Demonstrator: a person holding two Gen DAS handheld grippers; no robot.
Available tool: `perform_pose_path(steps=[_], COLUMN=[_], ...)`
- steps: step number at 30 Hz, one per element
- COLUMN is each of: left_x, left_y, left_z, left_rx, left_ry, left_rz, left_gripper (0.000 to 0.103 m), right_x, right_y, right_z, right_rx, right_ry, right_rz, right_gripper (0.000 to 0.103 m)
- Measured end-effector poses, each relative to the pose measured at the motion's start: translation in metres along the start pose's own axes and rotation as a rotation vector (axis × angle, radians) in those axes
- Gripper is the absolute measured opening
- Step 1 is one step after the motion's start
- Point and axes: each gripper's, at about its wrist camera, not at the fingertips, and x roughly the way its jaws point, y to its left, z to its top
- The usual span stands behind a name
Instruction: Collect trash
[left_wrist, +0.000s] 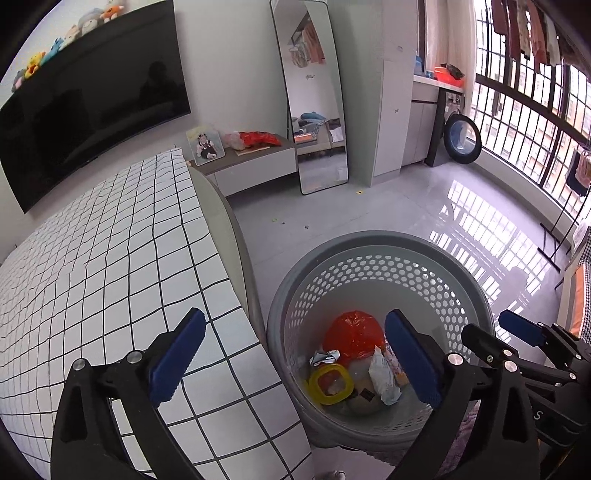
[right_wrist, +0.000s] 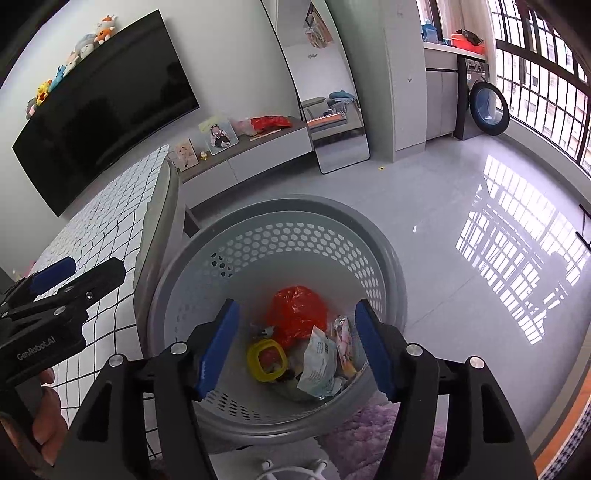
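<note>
A grey perforated basket (left_wrist: 369, 240) (right_wrist: 295, 206) stands on the floor beside the bed. Inside lie a red plastic bag (left_wrist: 354, 332) (right_wrist: 295, 314), a yellow ring-shaped piece (left_wrist: 314, 384) (right_wrist: 255, 356), a white wrapper (left_wrist: 382, 373) (right_wrist: 319, 358) and other crumpled scraps. My left gripper (left_wrist: 295, 325) (right_wrist: 85, 275) hangs open and wide over the bed's edge and the basket's left rim, with nothing between its pads. My right gripper (right_wrist: 297, 306) (left_wrist: 495, 328) is open above the basket's mouth, also holding nothing.
The bed with a white grid-pattern sheet (left_wrist: 110, 258) fills the left. Behind are a wall TV (left_wrist: 92, 110), a low cabinet (left_wrist: 258, 162), a standing mirror (left_wrist: 314, 92) and a washing machine (left_wrist: 461, 136). A purple rug (right_wrist: 369, 435) lies under the basket's near side. Glossy floor spreads to the right.
</note>
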Motion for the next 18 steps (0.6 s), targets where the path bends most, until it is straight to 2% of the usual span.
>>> perform_pose_path(steps=[18], left_x=[-0.0074], left_y=[0.0103], left_z=[-0.0037], left_rx=[-0.021], left_ry=[-0.006], left_rz=[0.022], left_gripper=[0.097], right_x=[-0.0051], right_y=[0.0069], right_z=[-0.0006], right_rx=[-0.004], right_ry=[-0.015], right_rz=[-0.013], right_gripper=[0.067])
